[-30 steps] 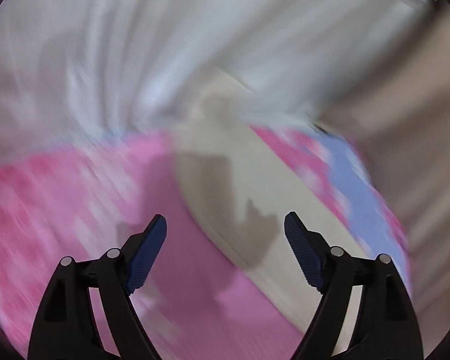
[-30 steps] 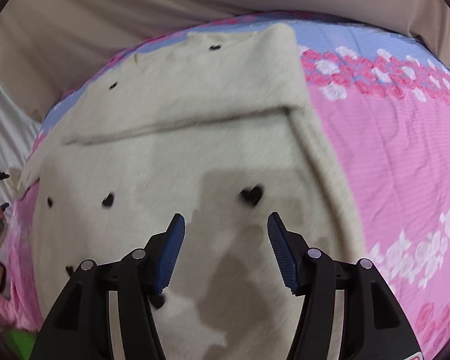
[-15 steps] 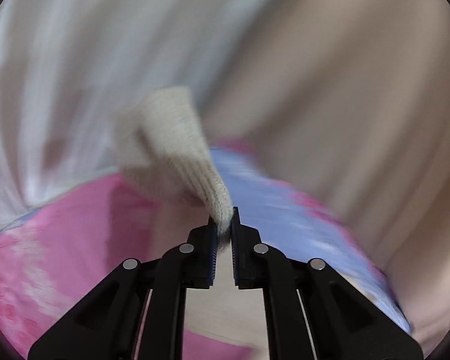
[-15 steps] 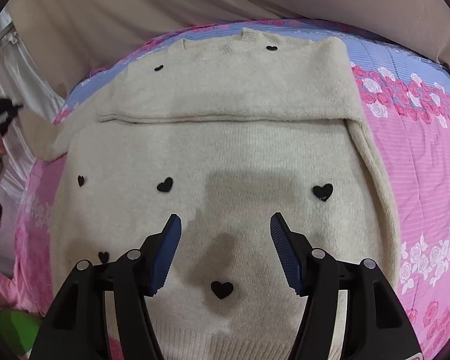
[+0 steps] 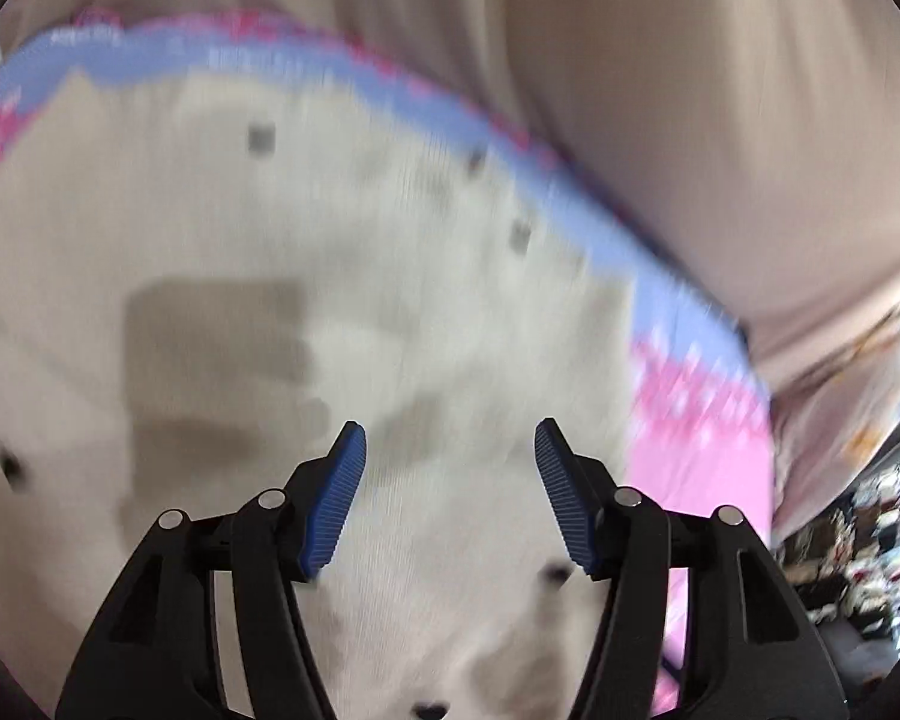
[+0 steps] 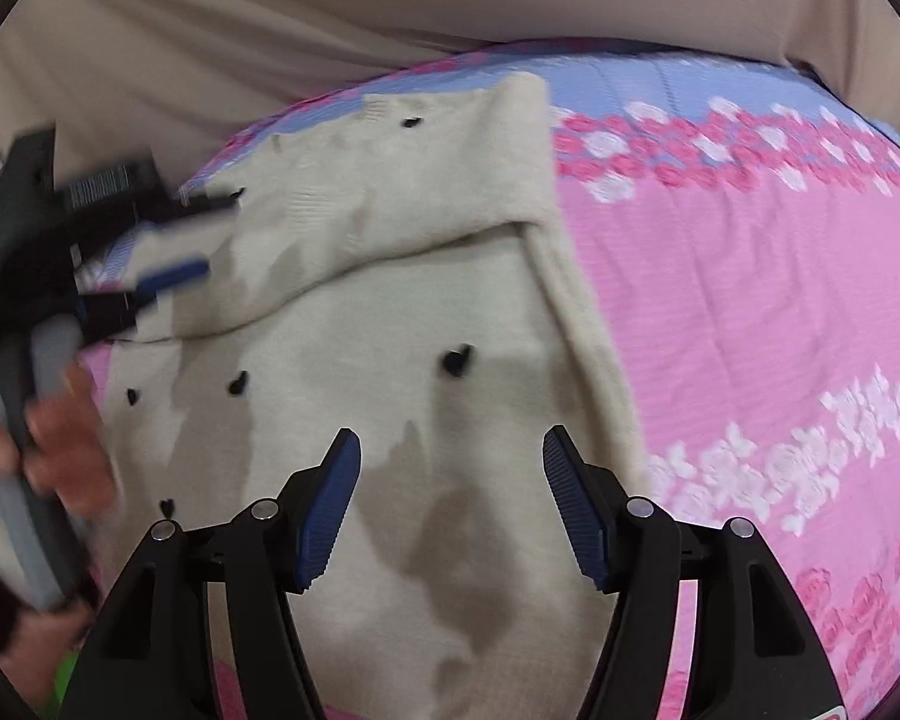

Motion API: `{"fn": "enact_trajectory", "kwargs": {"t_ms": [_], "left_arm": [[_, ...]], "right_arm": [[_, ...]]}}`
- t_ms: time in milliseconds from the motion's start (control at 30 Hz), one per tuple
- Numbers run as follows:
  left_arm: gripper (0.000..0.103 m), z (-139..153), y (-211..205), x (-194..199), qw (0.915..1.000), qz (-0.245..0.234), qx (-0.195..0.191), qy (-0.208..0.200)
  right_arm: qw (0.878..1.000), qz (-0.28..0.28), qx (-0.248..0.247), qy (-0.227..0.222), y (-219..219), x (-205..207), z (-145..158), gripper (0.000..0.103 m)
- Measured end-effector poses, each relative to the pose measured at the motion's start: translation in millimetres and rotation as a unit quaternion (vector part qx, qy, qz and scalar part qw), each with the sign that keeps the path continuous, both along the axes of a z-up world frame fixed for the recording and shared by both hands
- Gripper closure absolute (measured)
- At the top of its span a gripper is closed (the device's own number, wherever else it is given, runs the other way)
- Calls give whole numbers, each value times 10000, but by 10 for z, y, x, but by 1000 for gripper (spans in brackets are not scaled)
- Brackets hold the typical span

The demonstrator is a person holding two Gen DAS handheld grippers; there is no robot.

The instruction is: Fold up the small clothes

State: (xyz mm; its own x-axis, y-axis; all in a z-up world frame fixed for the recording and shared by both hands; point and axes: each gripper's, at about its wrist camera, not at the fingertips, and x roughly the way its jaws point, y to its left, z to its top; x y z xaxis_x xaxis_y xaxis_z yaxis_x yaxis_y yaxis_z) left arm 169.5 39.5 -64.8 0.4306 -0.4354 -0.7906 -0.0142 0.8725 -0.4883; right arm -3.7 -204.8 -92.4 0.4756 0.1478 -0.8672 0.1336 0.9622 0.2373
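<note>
In the blurred left wrist view, the left gripper [image 5: 450, 498] hung over the cream knitted sweater with small black hearts [image 5: 342, 276], which filled the middle of the frame on the pink and blue flowered bedsheet [image 5: 690, 408]; its blue pads were parting with nothing between them, probably just releasing cloth. In the right wrist view, the right gripper [image 6: 450, 510] was spread and empty above the sweater's lower body at lower centre, seemingly waiting for the next fold, while a sleeve lay folded across the chest in the upper left.

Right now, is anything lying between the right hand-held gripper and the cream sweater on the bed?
Nothing visible. The right hand-held gripper hangs open directly over the cream sweater, with only bare knit showing between its fingers. The left hand-held gripper, its jaws opening, is off to the side.
</note>
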Motion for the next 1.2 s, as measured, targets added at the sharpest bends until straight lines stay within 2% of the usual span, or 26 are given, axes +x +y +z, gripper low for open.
{"fn": "enact_trajectory", "kwargs": {"t_ms": [67,133,167,333,467,567,600,633,667,700,867,933,1000,1067,1100,1200], "left_arm": [[44,-107,-1,-252,9999,118,-40,66],[37,-143,165,-439,9992,374,-80,148],[36,-204,372,-486,9982,559,-108,179],[36,-108,1049,-832,9928,1194,-44,117],[33,-75,1383,-998,9872,1593,-74,38],[28,-69,1673,-1115,9816,1908,-88,5],[28,-78,1766,-1135,9798,1998,-117,12],[28,-102,1828,-1142,9784,2063,-151,29],[28,-118,1900,-1145,9766,2139,-197,53],[28,-139,1953,-1128,9748,2214,-274,70],[28,-177,2253,-959,9642,2549,-719,137],[28,-158,2267,-805,9610,2599,-944,79],[28,-149,2249,-616,9576,2609,-1221,61],[27,-179,2202,-460,9557,2601,-1374,113],[27,-211,2171,-375,9550,2577,-1458,151],[27,-413,2041,-125,9520,2523,-1670,458]], "right_arm": [[10000,-5,80,-44,-65,10,36,41],[9997,70,233,-62,-79,124,67,41],[9993,102,355,-71,-69,211,78,41],[9920,201,1247,0,142,897,-2,41],[9920,322,1206,163,483,1432,-153,41],[9940,262,910,554,696,1736,-397,41],[9944,193,828,625,743,1779,-444,50],[9943,203,860,595,805,1804,-438,78],[9943,268,886,534,859,1822,-399,92],[9944,356,899,419,911,1835,-318,95],[9924,749,702,-676,963,1876,528,95],[9911,623,534,-1049,793,1882,815,95],[9915,377,257,-1221,548,1896,923,95],[9937,26,-82,-1114,219,1930,803,95],[9956,-97,-146,-918,73,1974,654,94],[9996,-241,46,109,-251,2136,-48,94]]}}
